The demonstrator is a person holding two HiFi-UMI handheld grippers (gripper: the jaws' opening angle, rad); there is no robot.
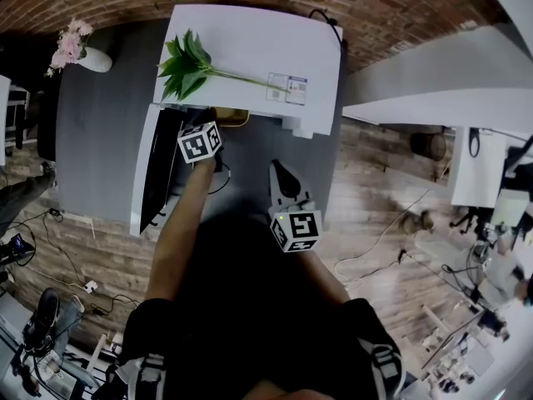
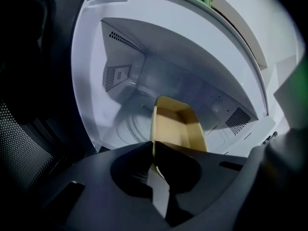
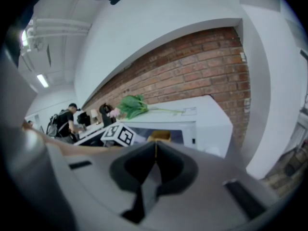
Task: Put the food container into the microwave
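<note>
My left gripper (image 2: 153,147) is clamped on the near rim of the tan, open-topped rectangular food container (image 2: 179,124). The container is inside the cavity of the white box-shaped microwave (image 2: 202,52), above its round turntable (image 2: 132,126), and the dark-windowed door (image 1: 160,169) is swung out to the left. My right gripper (image 3: 155,150) hangs nearer and to the right, outside the oven, with its jaws pressed together on nothing, and a green leafy stem (image 1: 190,63) lies on the microwave's top.

Left claw (image 1: 208,132) at open white microwave (image 1: 250,48), leafy sprig (image 1: 187,61) on top, right claw (image 1: 280,173) apart.
</note>
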